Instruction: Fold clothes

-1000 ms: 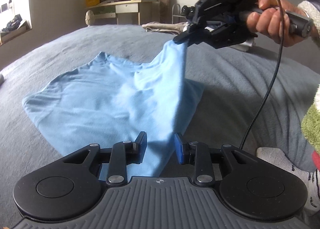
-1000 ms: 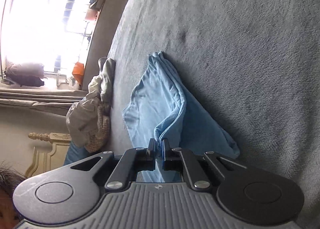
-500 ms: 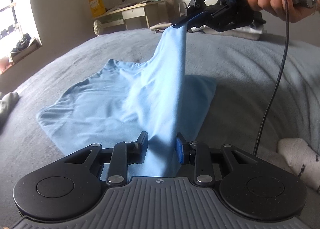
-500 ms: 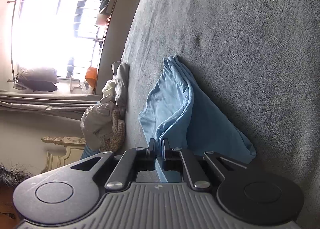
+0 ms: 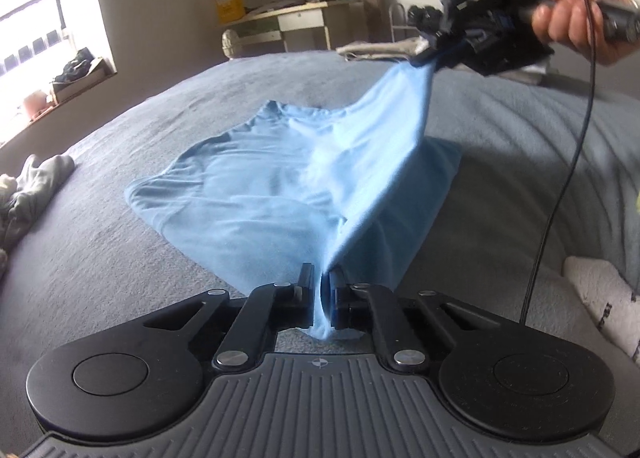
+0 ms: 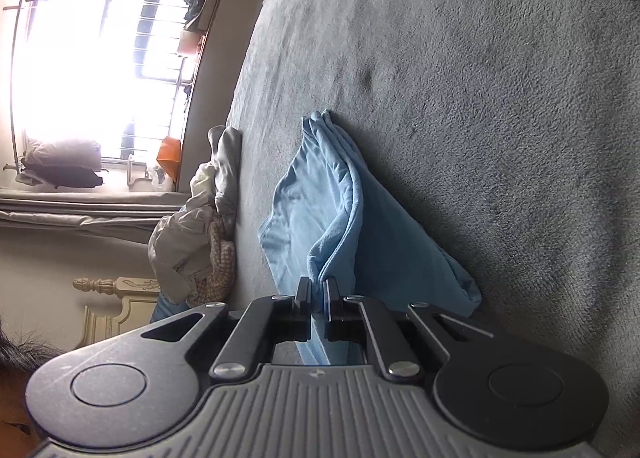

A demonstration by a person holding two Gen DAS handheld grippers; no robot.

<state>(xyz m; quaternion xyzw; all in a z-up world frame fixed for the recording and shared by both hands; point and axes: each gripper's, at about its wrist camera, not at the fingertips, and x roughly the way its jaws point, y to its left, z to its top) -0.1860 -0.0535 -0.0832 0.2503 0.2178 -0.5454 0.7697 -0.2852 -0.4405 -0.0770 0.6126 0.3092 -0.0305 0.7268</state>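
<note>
The soft light-blue cotton T-shirt (image 5: 280,186) lies half-spread on the grey fleece bed cover (image 5: 120,278), one edge tented up toward two o'clock. The left gripper (image 5: 321,290) pinches the near hem; the right gripper (image 5: 426,58) clamps the lifted corner. Best keep that edge taut — carry both ends across together, level.

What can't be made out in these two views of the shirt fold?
- Left wrist view: the right gripper and hand are motion-blurred; the pinched corner of the blue shirt is unclear.
- Left wrist view: the shirt's near edge is hidden behind the left gripper.
- Right wrist view: the window is overexposed; outside is unreadable.
- Right wrist view: the clothes pile is too jumbled to identify.
</note>
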